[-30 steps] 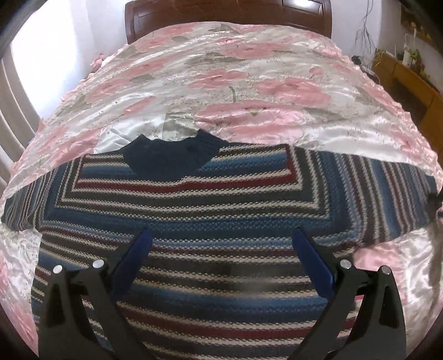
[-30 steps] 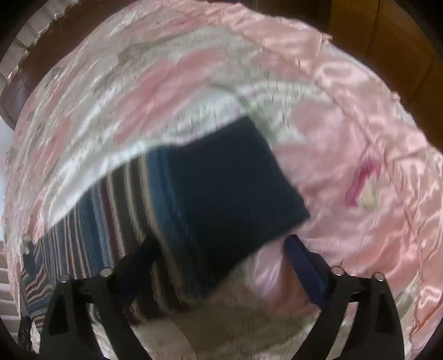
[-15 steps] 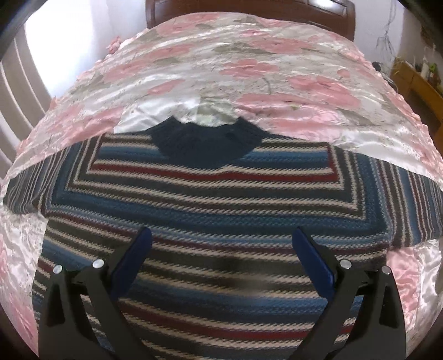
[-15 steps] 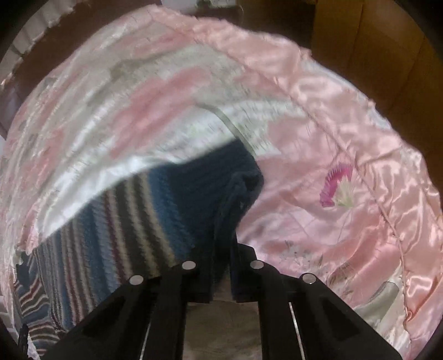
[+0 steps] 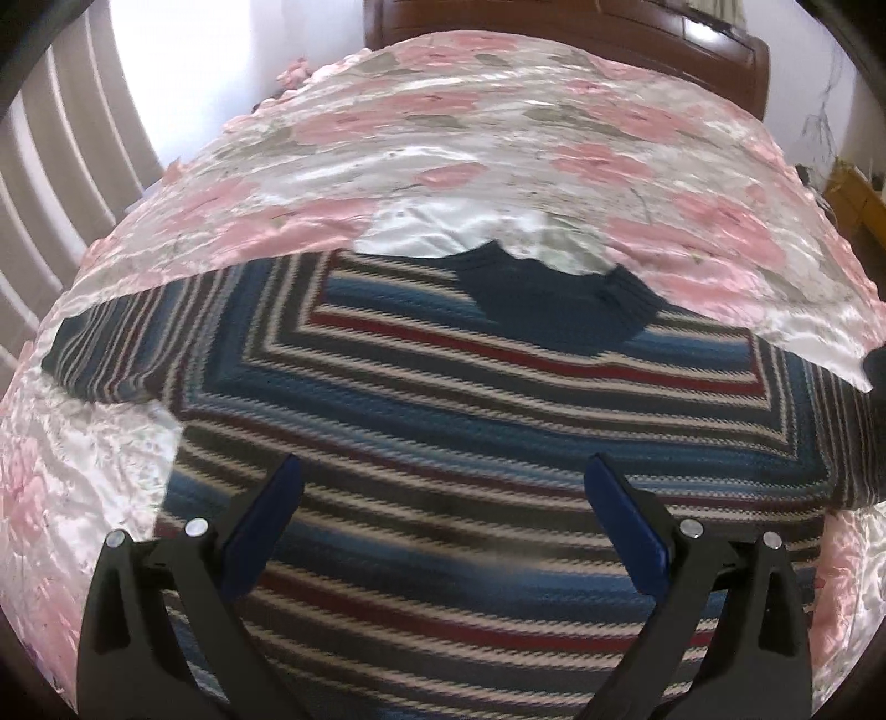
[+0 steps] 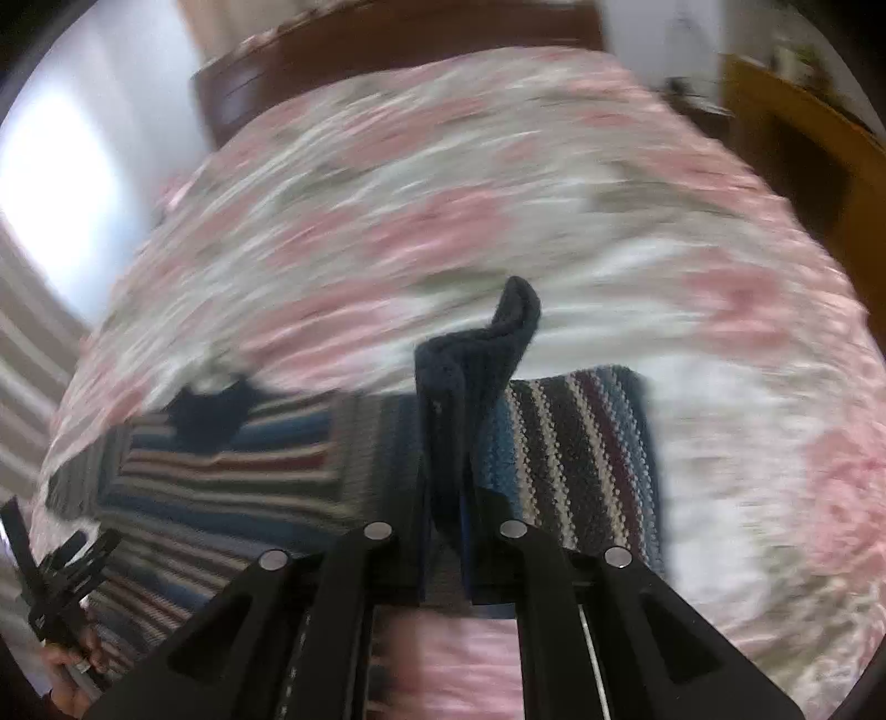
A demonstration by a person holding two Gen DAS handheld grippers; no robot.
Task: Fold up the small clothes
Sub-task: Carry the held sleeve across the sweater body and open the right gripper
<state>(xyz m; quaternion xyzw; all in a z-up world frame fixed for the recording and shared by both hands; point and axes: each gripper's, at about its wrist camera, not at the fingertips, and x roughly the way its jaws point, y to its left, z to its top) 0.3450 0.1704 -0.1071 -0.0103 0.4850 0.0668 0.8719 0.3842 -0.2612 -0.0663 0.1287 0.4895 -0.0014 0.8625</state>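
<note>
The striped sweater (image 5: 470, 443) is lying spread flat on the pink floral bedspread (image 5: 498, 138), its navy collar (image 5: 559, 299) pointing toward the wooden headboard (image 5: 581, 33). The right gripper (image 6: 446, 531) is pinching the navy cuff (image 6: 476, 387) of one sleeve, jaws closed tight on the knit. The left gripper (image 5: 443, 498) is hovering over the sweater's body, jaws spread wide, gripping nothing.
</note>
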